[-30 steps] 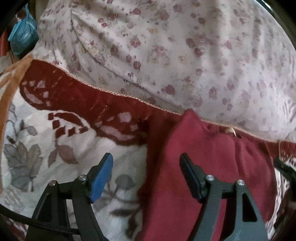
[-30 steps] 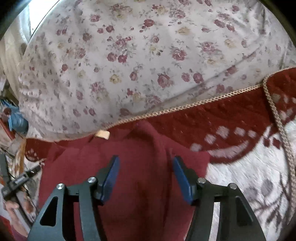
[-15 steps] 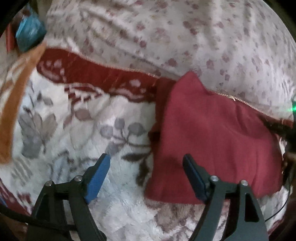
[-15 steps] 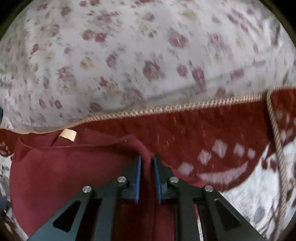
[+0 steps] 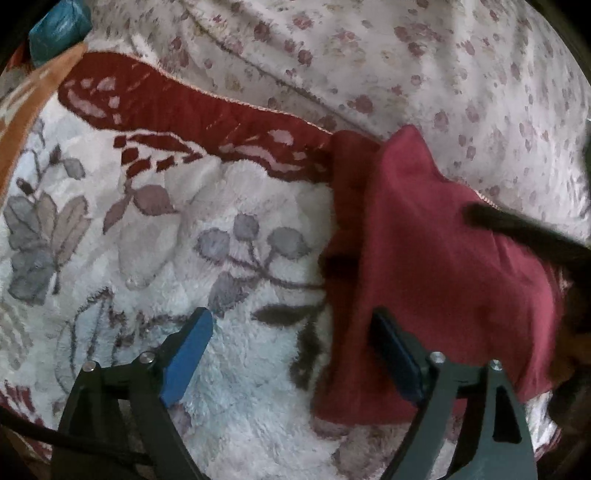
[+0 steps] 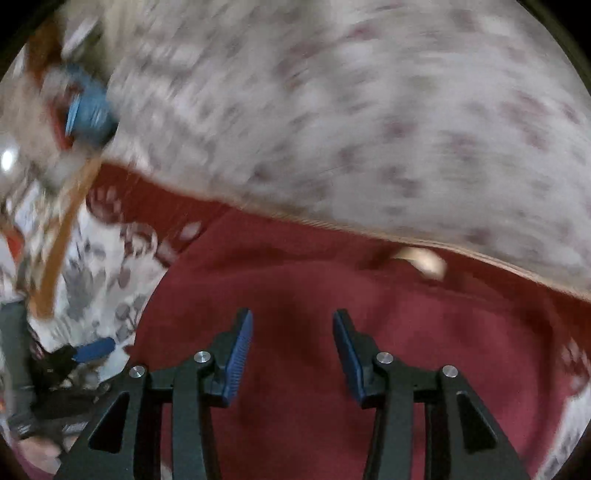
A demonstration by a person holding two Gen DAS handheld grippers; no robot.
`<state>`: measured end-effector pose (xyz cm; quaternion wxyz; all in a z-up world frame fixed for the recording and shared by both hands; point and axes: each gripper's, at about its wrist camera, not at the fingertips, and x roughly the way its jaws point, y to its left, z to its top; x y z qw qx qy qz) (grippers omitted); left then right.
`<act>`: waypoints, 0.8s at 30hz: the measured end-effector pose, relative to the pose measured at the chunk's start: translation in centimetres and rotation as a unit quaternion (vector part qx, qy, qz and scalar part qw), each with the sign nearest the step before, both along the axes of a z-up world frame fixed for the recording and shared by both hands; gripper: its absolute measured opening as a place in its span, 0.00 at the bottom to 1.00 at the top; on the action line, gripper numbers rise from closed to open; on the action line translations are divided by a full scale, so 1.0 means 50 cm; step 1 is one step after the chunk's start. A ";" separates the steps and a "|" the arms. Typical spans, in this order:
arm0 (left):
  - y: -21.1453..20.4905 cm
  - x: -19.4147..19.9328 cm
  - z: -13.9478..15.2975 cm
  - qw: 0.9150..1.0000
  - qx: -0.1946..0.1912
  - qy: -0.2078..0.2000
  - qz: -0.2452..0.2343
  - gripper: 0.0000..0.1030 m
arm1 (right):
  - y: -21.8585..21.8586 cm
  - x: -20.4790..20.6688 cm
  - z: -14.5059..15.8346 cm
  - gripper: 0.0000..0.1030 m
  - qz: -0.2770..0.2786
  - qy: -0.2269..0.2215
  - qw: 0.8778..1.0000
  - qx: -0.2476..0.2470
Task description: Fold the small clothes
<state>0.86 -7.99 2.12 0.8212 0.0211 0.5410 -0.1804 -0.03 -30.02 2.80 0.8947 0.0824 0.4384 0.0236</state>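
Note:
A dark red garment lies folded on a fluffy white blanket with a grey leaf pattern. It fills the lower half of the right wrist view, where a pale label shows near its far edge. My left gripper is open and empty, over the garment's left edge, one finger above the blanket and one above the cloth. My right gripper is open and empty just above the garment; it enters the left wrist view as a dark blurred bar. The right wrist view is blurred.
A floral white cover rises behind the blanket's dark red border. A blue bag and an orange strip sit at the far left. My left gripper also shows at the left of the right wrist view.
My right gripper closed on the garment's right part, carried it leftward, and has now opened and let go. My left gripper pulled back and stayed open. The garment looks narrower.

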 end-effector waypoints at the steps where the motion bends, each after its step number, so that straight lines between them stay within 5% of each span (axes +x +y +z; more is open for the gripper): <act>1: 0.001 0.002 -0.001 1.000 -0.003 0.003 0.000 0.86 | 0.027 0.028 -0.019 0.48 0.009 0.009 1.000 -0.009; 5: -0.004 0.008 -0.002 1.000 -0.005 0.004 -0.005 0.86 | 0.083 0.125 -0.061 0.48 0.005 0.011 0.998 -0.064; 11: -0.012 0.024 -0.006 1.000 -0.008 0.007 -0.006 0.87 | 0.078 0.216 -0.080 0.48 -0.025 0.021 0.998 -0.059; 18: -0.011 0.021 -0.009 1.000 -0.006 -0.004 -0.011 0.88 | 0.068 0.176 -0.040 0.48 -0.037 0.004 0.999 -0.009; 24: -0.011 0.018 -0.011 1.000 -0.008 -0.011 -0.015 0.88 | 0.102 0.144 -0.038 0.58 -0.004 0.022 0.999 0.037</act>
